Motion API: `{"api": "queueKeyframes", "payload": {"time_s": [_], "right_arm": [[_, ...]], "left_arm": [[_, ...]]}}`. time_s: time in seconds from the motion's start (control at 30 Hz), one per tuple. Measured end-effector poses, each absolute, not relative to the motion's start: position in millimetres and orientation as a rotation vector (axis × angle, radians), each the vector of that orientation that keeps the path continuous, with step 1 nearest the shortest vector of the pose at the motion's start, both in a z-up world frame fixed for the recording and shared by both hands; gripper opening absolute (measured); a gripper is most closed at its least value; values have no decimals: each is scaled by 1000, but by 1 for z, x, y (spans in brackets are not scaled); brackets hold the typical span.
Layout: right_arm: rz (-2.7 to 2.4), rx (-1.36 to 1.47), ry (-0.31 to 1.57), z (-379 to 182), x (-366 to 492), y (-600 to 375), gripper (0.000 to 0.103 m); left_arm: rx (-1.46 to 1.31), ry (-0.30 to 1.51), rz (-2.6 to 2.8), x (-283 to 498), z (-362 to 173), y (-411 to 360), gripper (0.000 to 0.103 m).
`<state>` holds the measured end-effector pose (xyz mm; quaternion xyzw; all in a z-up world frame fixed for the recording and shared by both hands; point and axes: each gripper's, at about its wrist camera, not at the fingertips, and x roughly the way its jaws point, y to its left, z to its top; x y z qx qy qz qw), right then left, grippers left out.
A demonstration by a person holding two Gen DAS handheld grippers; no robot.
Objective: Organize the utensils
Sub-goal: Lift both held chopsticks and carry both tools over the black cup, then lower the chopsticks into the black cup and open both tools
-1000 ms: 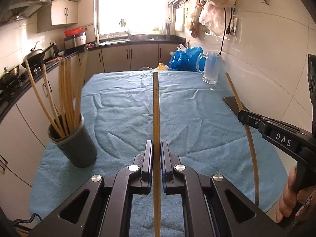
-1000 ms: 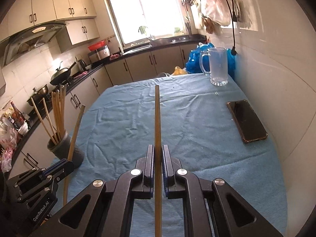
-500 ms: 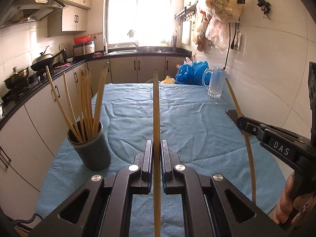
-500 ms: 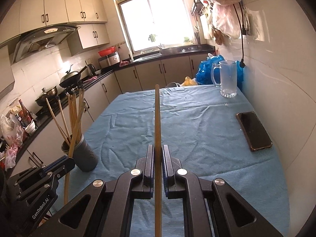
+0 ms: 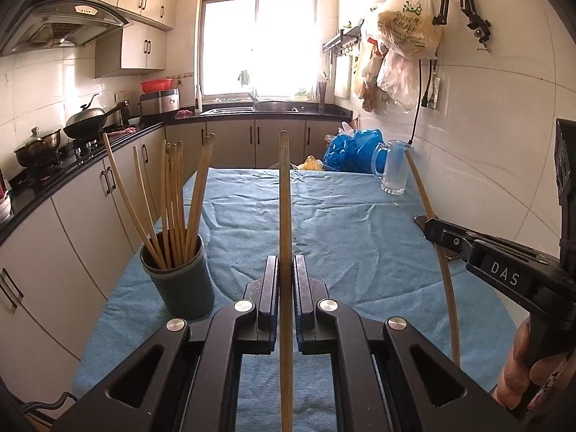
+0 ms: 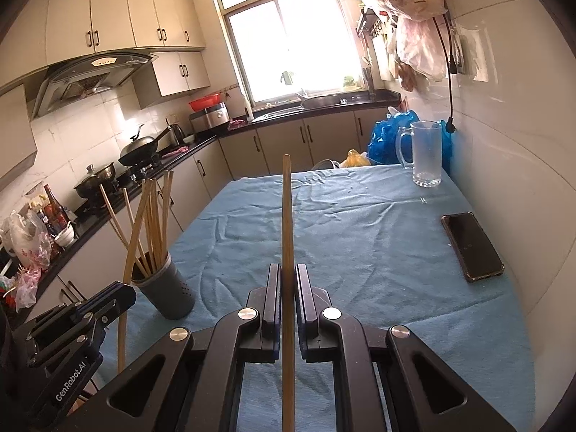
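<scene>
A dark grey holder with several wooden chopsticks stands on the blue cloth at the table's left edge; it also shows in the right wrist view. My left gripper is shut on a wooden chopstick that points forward, right of the holder. My right gripper is shut on another chopstick; it shows in the left wrist view at the right. The left gripper appears in the right wrist view, close beside the holder.
A blue cloth covers the table. A black phone lies near the right wall. A glass mug and blue bags sit at the far end. Kitchen counters with pots run along the left.
Both grippers have tilted up and drawn back, each still holding its chopstick. The holder now appears nearer the left gripper's centre line.
</scene>
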<state>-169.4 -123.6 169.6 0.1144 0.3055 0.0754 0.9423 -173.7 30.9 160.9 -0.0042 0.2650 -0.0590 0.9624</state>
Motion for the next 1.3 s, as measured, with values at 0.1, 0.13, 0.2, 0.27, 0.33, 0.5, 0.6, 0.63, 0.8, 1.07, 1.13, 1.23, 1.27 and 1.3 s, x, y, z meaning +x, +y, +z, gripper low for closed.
{"api": "queueKeyframes", "payload": {"time_s": [0.1, 0.13, 0.2, 0.27, 0.33, 0.5, 0.6, 0.63, 0.8, 1.07, 1.13, 1.23, 1.27, 1.3], "right_arm": [[160, 233, 619, 171, -169, -121, 8], [164, 233, 617, 171, -169, -119, 8], [170, 233, 614, 172, -168, -116, 8], [176, 235, 612, 173, -167, -115, 8], [185, 237, 611, 173, -165, -112, 8], [208, 233, 611, 174, -159, -101, 8], [227, 225, 614, 175, -154, -92, 8], [233, 223, 616, 175, -152, -89, 8], [265, 214, 627, 174, -140, -74, 8], [316, 218, 652, 170, -116, -48, 8], [330, 213, 655, 170, -110, -42, 8], [349, 207, 653, 171, -102, -33, 8], [355, 206, 652, 171, -100, -31, 8], [364, 206, 649, 172, -97, -27, 8]], "left_arm": [[-14, 533, -114, -174, 161, 35, 7], [-16, 533, -111, -174, 161, 36, 7], [-23, 532, -106, -175, 161, 38, 7], [-30, 531, -101, -175, 161, 42, 7], [-36, 529, -96, -176, 160, 45, 7], [-52, 526, -81, -176, 160, 51, 7], [-62, 523, -72, -177, 159, 57, 7], [-65, 523, -68, -177, 159, 59, 7], [-85, 526, -46, -175, 156, 73, 7], [-133, 525, -6, -170, 158, 103, 7], [-145, 525, 3, -168, 159, 111, 7], [-161, 522, 24, -165, 161, 123, 7], [-164, 521, 30, -164, 162, 127, 7], [-167, 520, 39, -162, 163, 131, 7]]}}
